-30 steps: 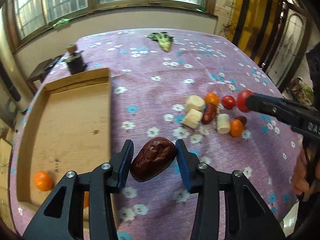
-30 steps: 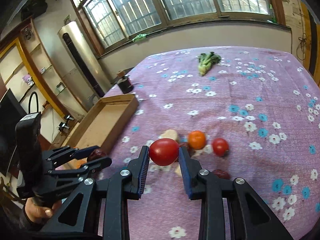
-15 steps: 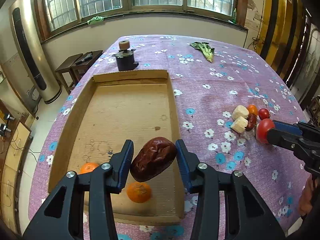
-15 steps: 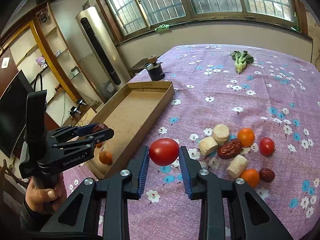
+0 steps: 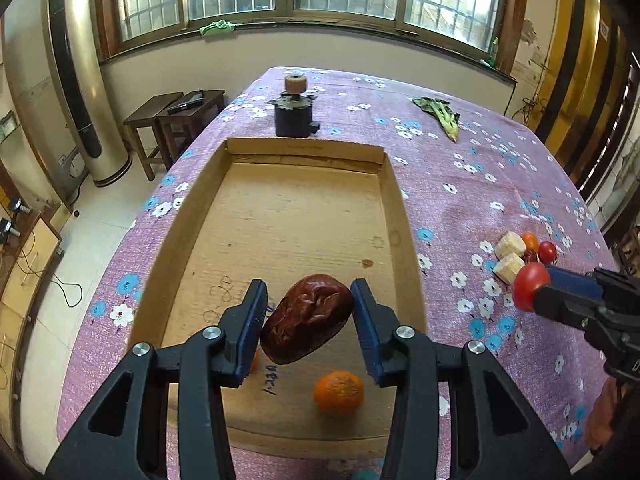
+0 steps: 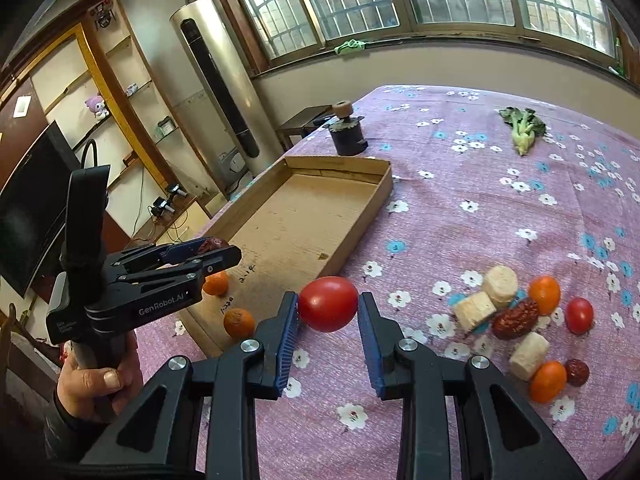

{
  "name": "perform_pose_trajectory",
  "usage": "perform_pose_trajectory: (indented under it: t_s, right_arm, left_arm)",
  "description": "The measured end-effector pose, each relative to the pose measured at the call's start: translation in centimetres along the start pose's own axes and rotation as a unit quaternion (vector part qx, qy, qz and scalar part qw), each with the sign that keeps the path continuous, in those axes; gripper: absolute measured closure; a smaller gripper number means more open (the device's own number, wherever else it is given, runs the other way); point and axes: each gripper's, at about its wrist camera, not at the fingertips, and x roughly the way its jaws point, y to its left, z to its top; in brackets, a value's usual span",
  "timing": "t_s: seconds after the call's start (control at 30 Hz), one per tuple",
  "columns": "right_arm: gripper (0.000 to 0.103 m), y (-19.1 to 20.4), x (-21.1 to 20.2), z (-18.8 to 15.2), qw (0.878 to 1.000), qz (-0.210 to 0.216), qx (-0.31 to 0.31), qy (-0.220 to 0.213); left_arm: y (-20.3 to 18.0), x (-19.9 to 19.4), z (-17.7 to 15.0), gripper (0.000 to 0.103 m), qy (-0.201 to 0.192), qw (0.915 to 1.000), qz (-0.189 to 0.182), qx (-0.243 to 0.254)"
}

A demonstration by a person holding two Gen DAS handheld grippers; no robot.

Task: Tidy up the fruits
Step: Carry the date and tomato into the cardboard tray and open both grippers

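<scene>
My left gripper (image 5: 308, 318) is shut on a dark red date (image 5: 306, 318) and holds it above the near end of a shallow cardboard tray (image 5: 396, 216). An orange (image 5: 338, 393) lies in the tray below it; the right wrist view shows two oranges (image 6: 239, 323) there. My right gripper (image 6: 328, 312) is shut on a red tomato (image 6: 328, 303), held above the cloth just right of the tray (image 6: 360, 216). It shows in the left wrist view (image 5: 532, 292) too. Loose fruit (image 6: 516, 316) lies on the cloth at the right.
A purple flowered cloth (image 5: 472, 168) covers the table. A dark jar with a cork top (image 5: 294, 110) stands beyond the tray's far end. A green leafy vegetable (image 5: 440, 114) lies far right. Stools (image 5: 172, 110) and a tall heater stand off the table's left.
My left gripper carried the date from over the cloth to over the tray's near end. My right gripper carried the tomato away from the fruit pile towards the tray.
</scene>
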Motion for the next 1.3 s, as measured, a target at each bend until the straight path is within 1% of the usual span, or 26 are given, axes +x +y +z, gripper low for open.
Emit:
perform_pose_trajectory:
  t_s: [0.13, 0.3, 0.57, 0.73, 0.93, 1.07, 1.17, 1.2, 1.3]
  right_arm:
    - [0.073, 1.3, 1.8, 0.7, 1.000, 0.008, -0.014, 0.009]
    - [0.073, 2.9, 4.0, 1.5, 0.999, 0.025, -0.024, 0.021]
    - [0.073, 5.2, 8.4, 1.5, 0.996, 0.039, -0.049, 0.056]
    - [0.073, 6.2, 11.2, 0.8, 0.994, 0.035, -0.067, 0.084]
    - [0.073, 6.9, 13.5, 0.4, 0.990, 0.031, -0.084, 0.105]
    - [0.072, 7.0, 13.9, 0.6, 0.989, 0.028, -0.095, 0.106]
    - [0.070, 7.0, 13.8, 0.8, 0.989, 0.032, -0.093, 0.110]
    - [0.067, 6.9, 13.8, 0.8, 0.989, 0.032, -0.091, 0.112]
    - [0.063, 6.7, 13.5, 0.8, 0.989, 0.029, -0.089, 0.111]
  left_arm:
    - [1.6, 0.7, 0.5, 0.062, 0.003, 0.9999, 0.001, -0.014]
    - [3.3, 2.1, 1.0, 0.062, 0.017, 0.9993, -0.004, -0.032]
    - [4.5, 3.9, 1.1, 0.062, 0.034, 0.9986, -0.002, -0.041]
    - [5.0, 5.3, 0.9, 0.062, 0.052, 0.9978, -0.001, -0.042]
    - [5.3, 6.6, 0.4, 0.062, 0.070, 0.9968, 0.004, -0.040]
    - [5.3, 7.3, 0.1, 0.061, 0.080, 0.9960, 0.005, -0.039]
    - [5.0, 7.4, 0.0, 0.061, 0.081, 0.9960, 0.017, -0.034]
    - [5.0, 7.3, 0.0, 0.061, 0.082, 0.9959, 0.018, -0.033]
    - [5.0, 6.5, 0.0, 0.061, 0.070, 0.9968, 0.015, -0.036]
